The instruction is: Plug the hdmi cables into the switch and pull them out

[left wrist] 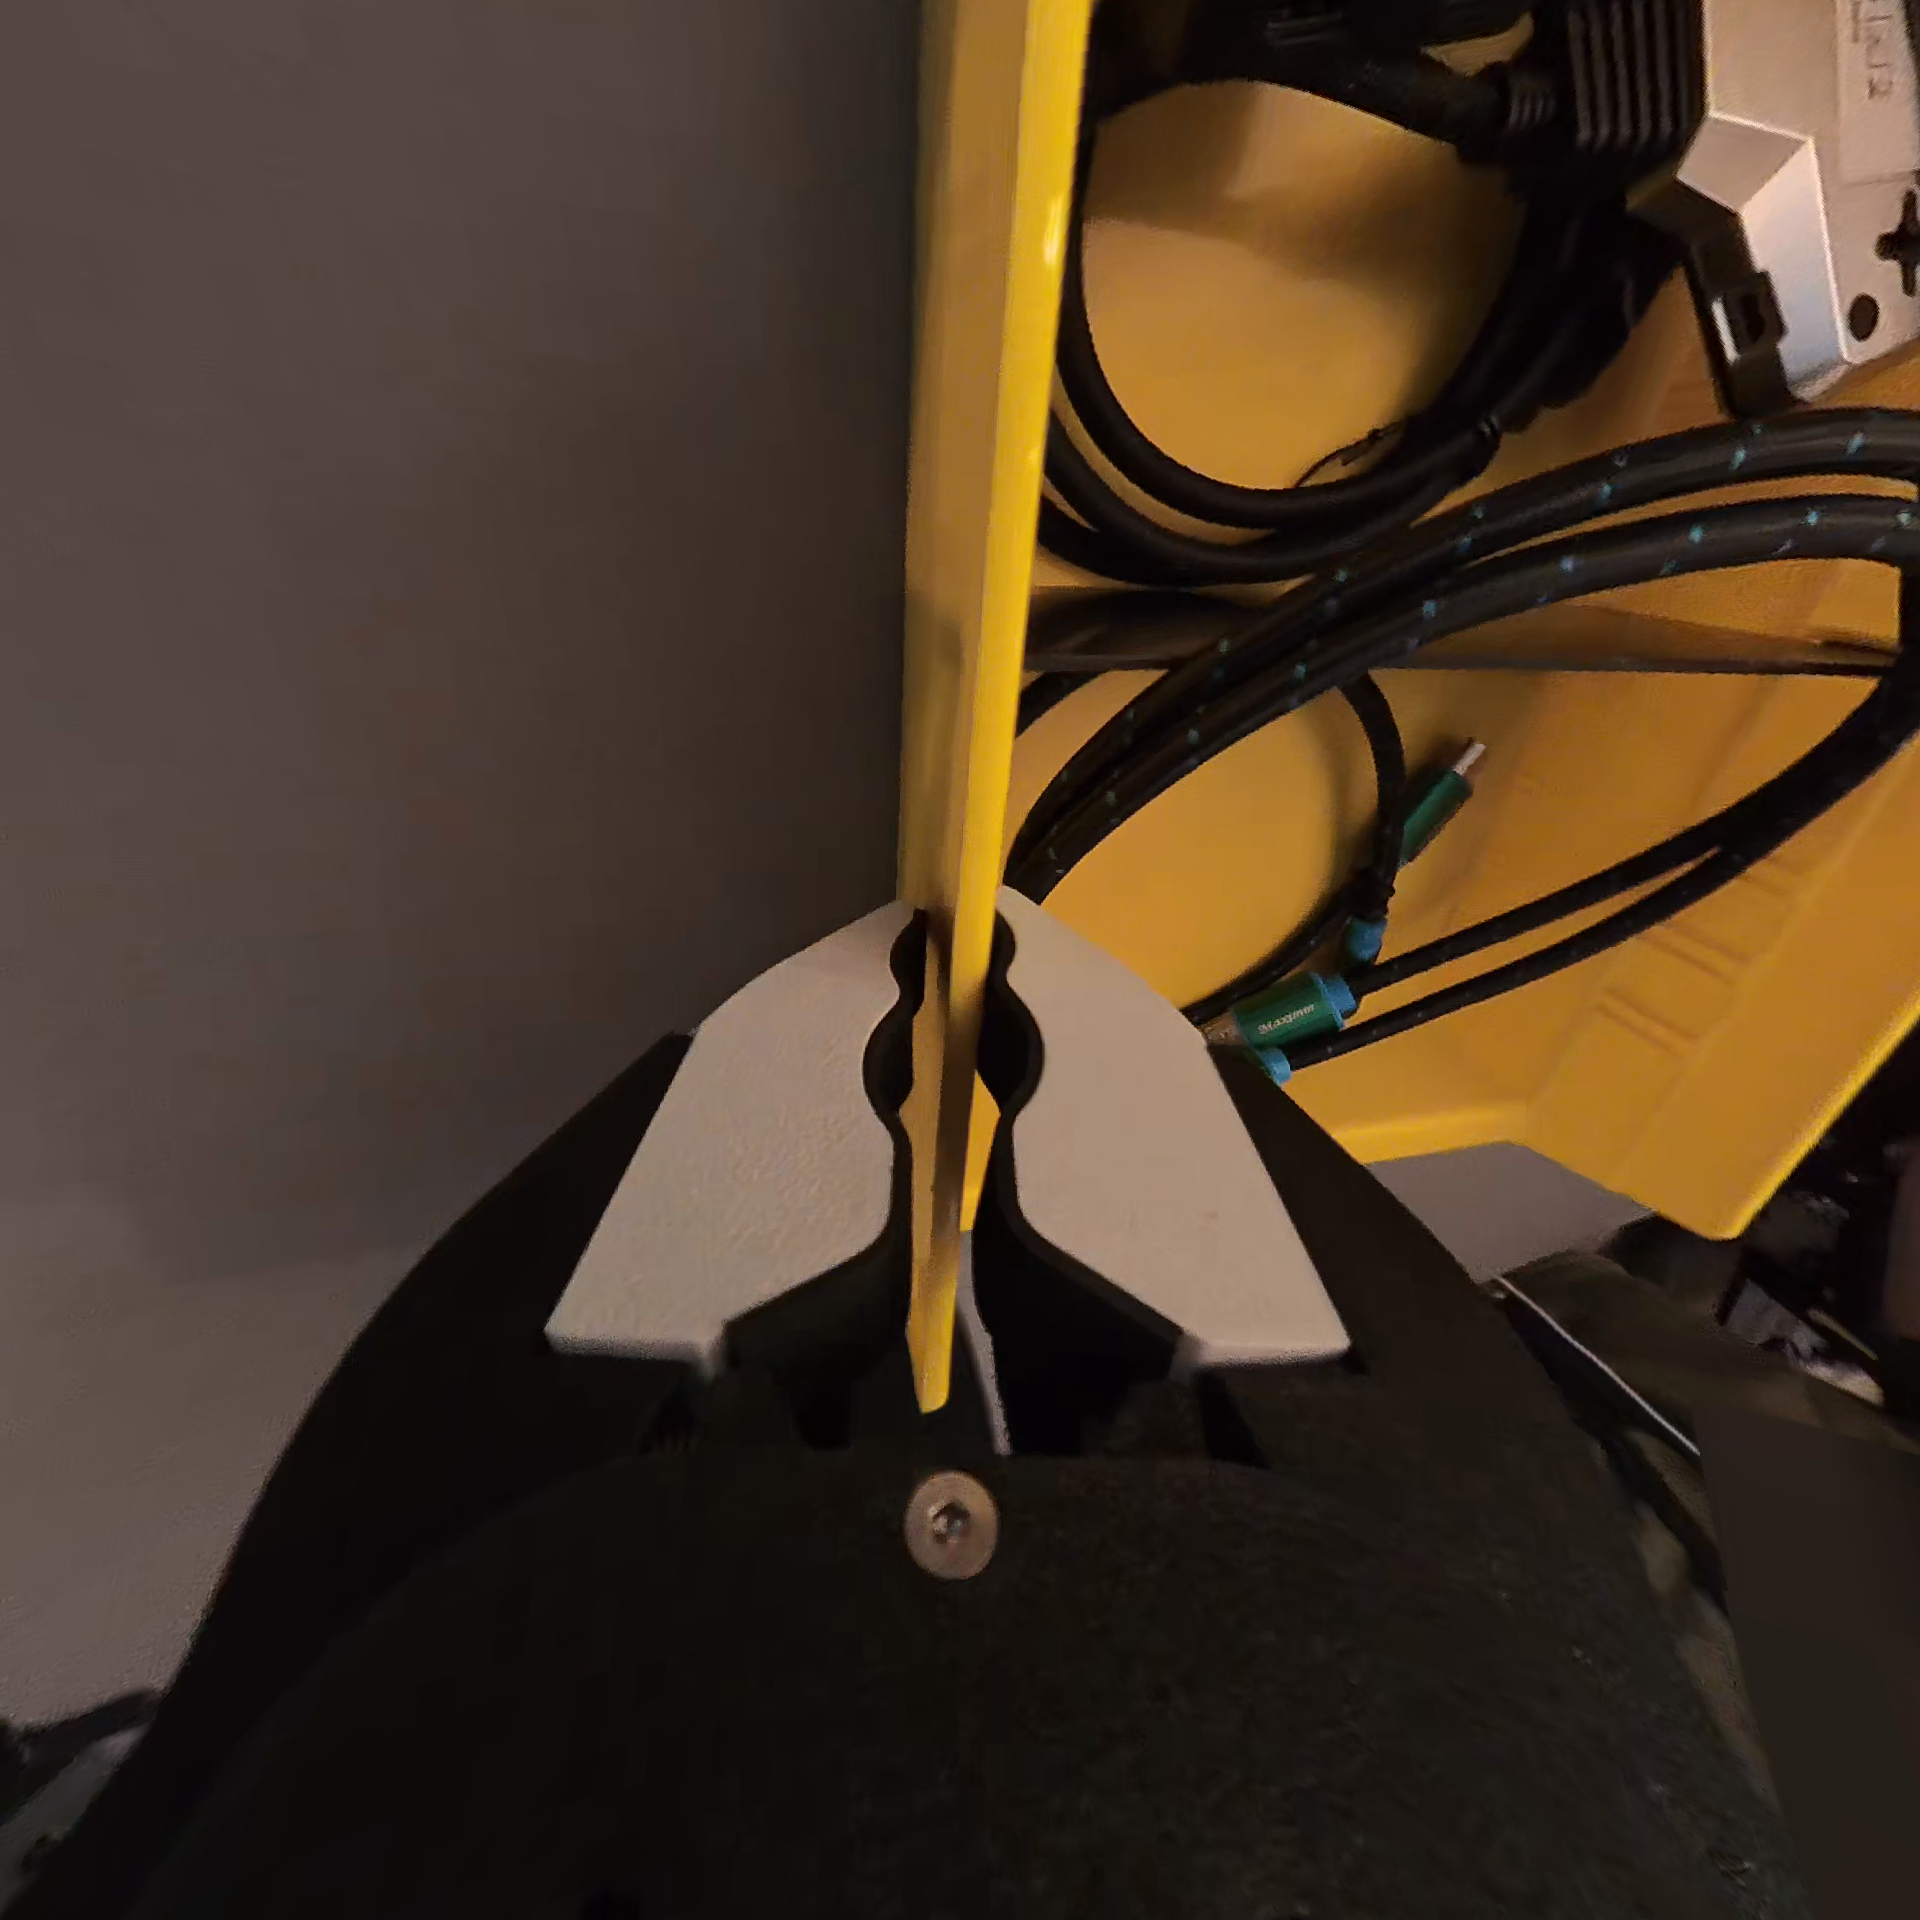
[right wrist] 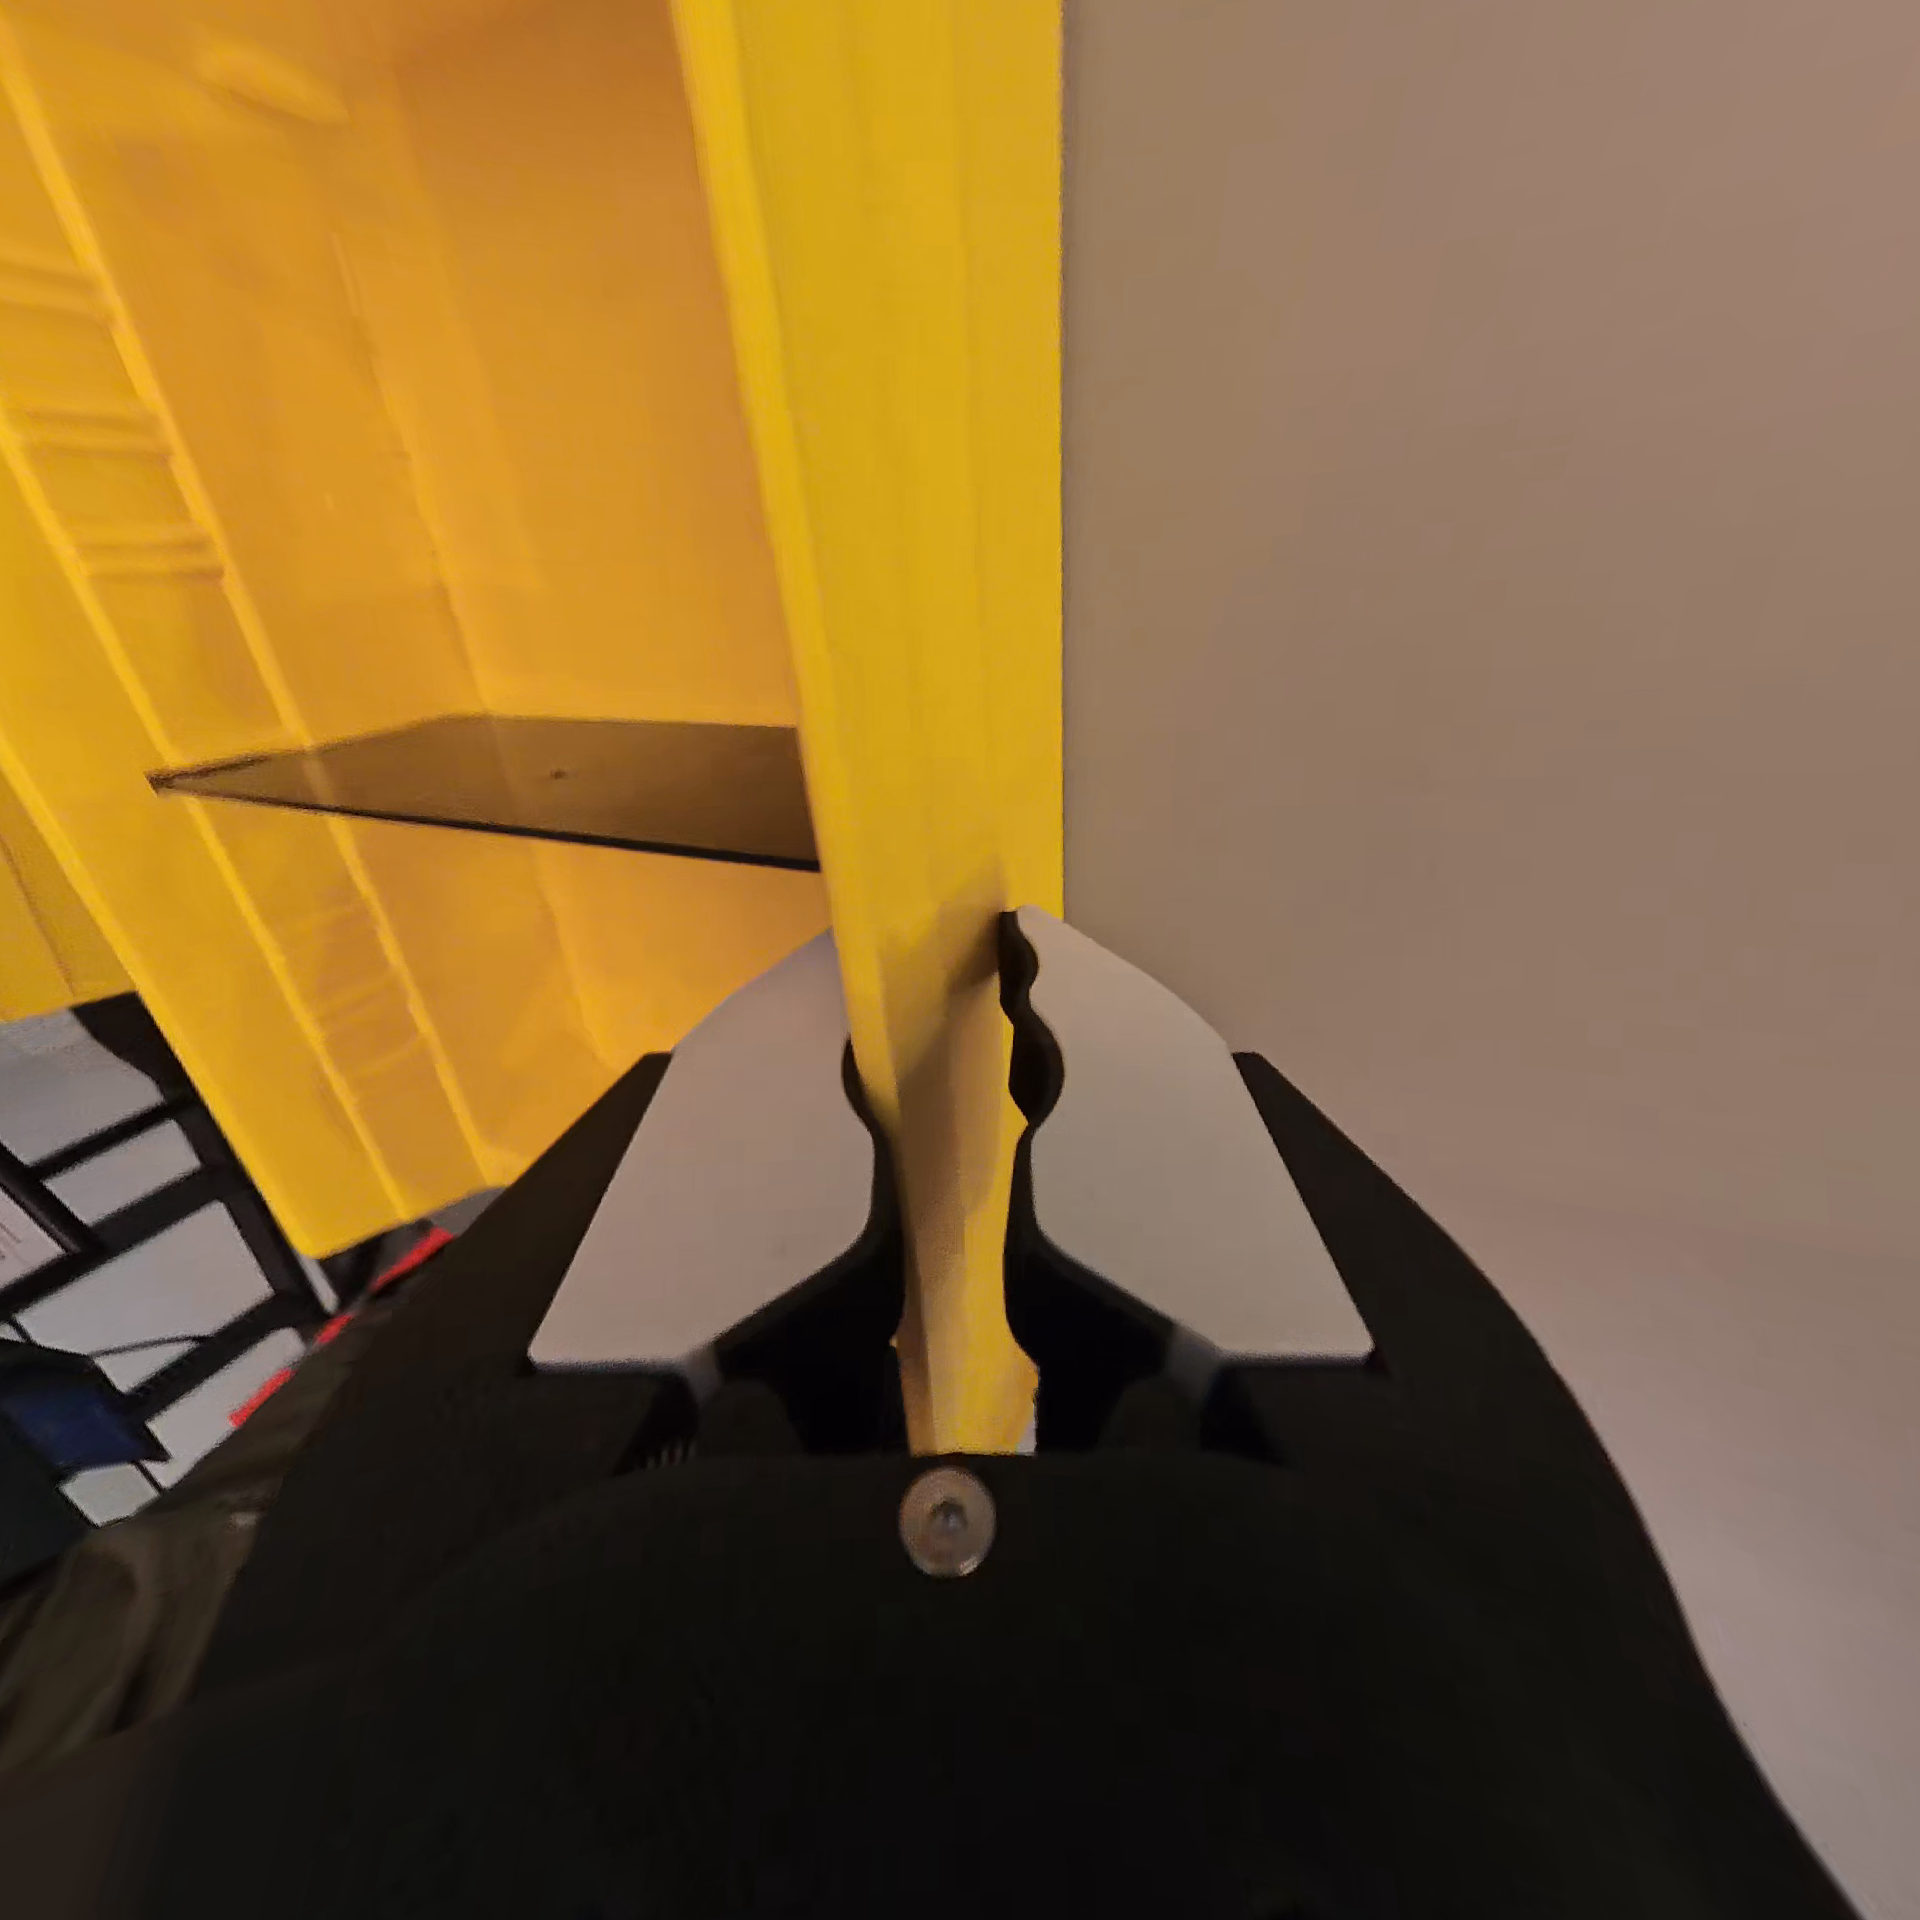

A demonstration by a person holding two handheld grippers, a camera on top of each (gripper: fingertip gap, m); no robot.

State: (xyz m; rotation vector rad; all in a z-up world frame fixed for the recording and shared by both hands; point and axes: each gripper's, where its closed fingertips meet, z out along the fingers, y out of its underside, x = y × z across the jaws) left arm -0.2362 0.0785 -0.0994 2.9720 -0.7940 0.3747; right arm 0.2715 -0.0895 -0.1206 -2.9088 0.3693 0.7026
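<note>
- Left wrist view: we are gripping the wall of a yellow bin (left wrist: 977, 582) with the left gripper (left wrist: 954, 935), its two white fingers (left wrist: 769, 1132) pressing together on the thin yellow edge.
- We are seeing the hdmi cables (left wrist: 1455, 582) lying coiled inside the bin, dark braided cords with green plugs (left wrist: 1288, 1013) resting near the bin floor, just beside our right finger.
- We are noting a white box (left wrist: 1829, 208) at the upper right of the bin, with black cords (left wrist: 1195, 457) bunched against it; whether it is the switch, we cannot tell.
- Right wrist view: we are clamping the right gripper (right wrist: 961, 935) on another wall of the same yellow bin (right wrist: 914, 468), one finger on each side.
- We are seeing a dark slot (right wrist: 540, 779) in the bin's side, and a plain grey wall (right wrist: 1507, 623) behind it.
</note>
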